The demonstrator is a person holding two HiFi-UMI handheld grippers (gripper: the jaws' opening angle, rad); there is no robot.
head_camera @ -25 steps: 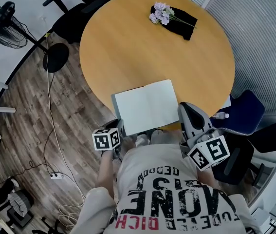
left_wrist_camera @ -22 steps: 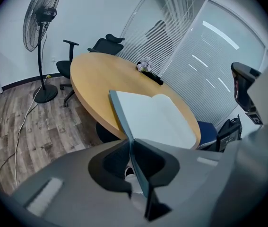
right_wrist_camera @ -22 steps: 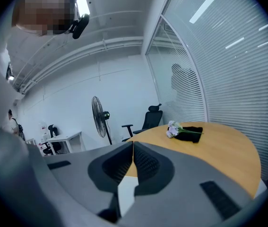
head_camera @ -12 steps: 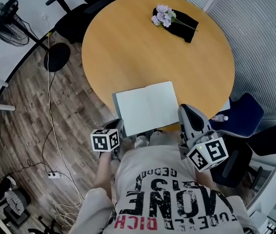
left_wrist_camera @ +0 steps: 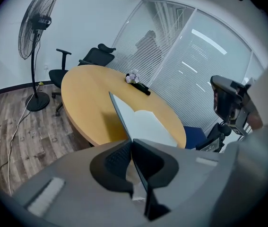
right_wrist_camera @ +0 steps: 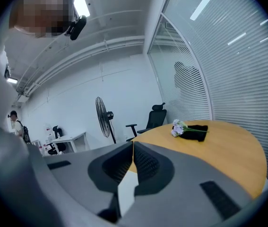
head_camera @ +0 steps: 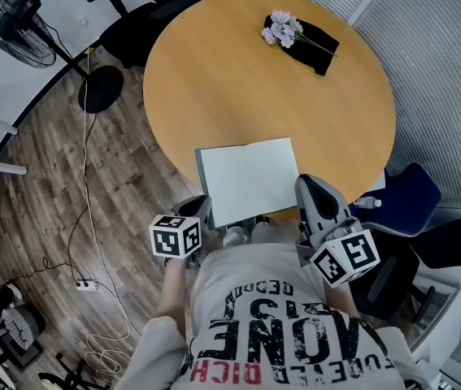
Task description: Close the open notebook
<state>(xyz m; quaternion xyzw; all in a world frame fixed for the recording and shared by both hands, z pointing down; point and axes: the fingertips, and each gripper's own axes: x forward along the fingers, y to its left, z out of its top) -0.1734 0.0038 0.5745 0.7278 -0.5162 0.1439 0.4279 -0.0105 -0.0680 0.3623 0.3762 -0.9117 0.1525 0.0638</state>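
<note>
Notebook cover (head_camera: pixel 218 181) raised, between just-closing left gripper (left_wrist_camera: pixel 132 142) jaws

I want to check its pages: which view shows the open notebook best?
The head view: the whole notebook lies open at the table's near edge. The left gripper view shows it slantwise, left cover raised; the right gripper view shows none of it.

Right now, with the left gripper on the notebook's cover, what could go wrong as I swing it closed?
1. The left gripper, whose jaws have just been closing, pinches only a thin edge of the notebook, so the cover might slip out mid-swing.
2. The notebook sits at the near edge of the table, and the right gripper is shut beside it, not holding it, so it could slide off.
</note>
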